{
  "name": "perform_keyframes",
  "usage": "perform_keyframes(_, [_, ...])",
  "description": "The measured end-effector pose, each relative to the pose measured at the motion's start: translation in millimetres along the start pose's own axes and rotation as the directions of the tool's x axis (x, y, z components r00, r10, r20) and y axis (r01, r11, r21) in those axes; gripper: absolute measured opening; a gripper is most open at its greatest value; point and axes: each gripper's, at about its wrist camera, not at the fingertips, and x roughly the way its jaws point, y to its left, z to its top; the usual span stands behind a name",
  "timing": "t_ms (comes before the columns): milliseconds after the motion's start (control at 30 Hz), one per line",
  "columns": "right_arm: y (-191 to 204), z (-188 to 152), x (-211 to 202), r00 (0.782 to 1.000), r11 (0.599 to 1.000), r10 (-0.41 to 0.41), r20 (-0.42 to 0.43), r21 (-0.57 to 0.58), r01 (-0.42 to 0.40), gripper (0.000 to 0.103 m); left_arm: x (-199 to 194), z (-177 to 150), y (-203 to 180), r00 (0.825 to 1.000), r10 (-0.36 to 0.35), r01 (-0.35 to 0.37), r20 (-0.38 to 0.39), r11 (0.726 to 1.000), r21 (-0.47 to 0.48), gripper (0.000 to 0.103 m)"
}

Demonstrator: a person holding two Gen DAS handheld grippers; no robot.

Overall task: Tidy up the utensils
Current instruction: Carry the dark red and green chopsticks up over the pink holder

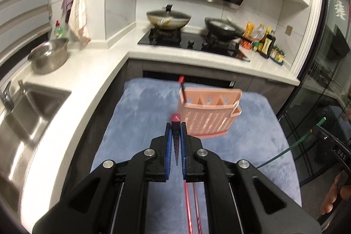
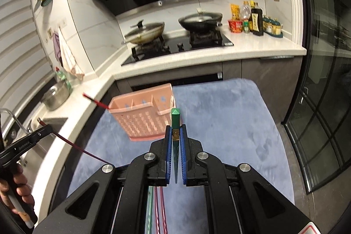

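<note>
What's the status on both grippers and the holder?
Left gripper shut on red chopstick. Right gripper shut on green chopstick. Pink holder upright on blue mat, one chopstick in. Nothing blocking.

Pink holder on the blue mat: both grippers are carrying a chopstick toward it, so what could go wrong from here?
1. The pink holder looks light and stands free on the blue mat; a sideways poke could tip it.
2. The left gripper pinches the red chopstick near one end and the right gripper the green chopstick likewise; either might swing or slip.
3. The slots are narrow and one already holds a chopstick, so a tip could catch it.
</note>
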Motion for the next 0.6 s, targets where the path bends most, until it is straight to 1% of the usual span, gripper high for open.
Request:
perform_keyframes(133, [7.0, 29.1, 0.3, 0.998, 0.999, 0.036, 0.054, 0.004, -0.036, 0.007, -4.7, 31.9, -10.7, 0.998, -0.037, 0.037, 0.054, 0.999, 0.008, 0.007])
perform_keyframes(267, [16.1, 63.0, -0.7, 0.989, 0.997, 0.076, 0.125, 0.013, -0.079, 0.007, -11.1, 67.3, -23.2, 0.989, -0.075, 0.073, 0.125, 0.997, 0.021, 0.007])
perform_keyframes(333, [20.9, 79.8, 2.0, 0.983, 0.995, 0.094, 0.156, 0.012, -0.097, 0.007, -11.9, 81.5, -28.1, 0.985, -0.074, 0.071, 0.157, 0.997, 0.026, 0.007])
perform_keyframes(400, [26.5, 94.2, 10.0, 0.978, 0.995, 0.096, 0.183, 0.003, -0.098, 0.007, -8.8, 93.7, -30.3, 0.98, -0.064, 0.06, 0.187, 0.998, 0.026, 0.007])
perform_keyframes(500, [30.6, 108.1, 30.0, 0.977, 0.993, 0.114, 0.181, 0.015, -0.118, 0.007, 5.9, 105.7, -30.8, 0.98, -0.059, 0.057, 0.191, 0.998, 0.016, 0.007])
perform_keyframes(600, [32.7, 114.0, 52.6, 0.978, 0.99, 0.131, 0.162, 0.033, -0.138, 0.007, 25.3, 109.6, -27.8, 0.984, -0.049, 0.049, 0.171, 0.999, 0.003, 0.007])
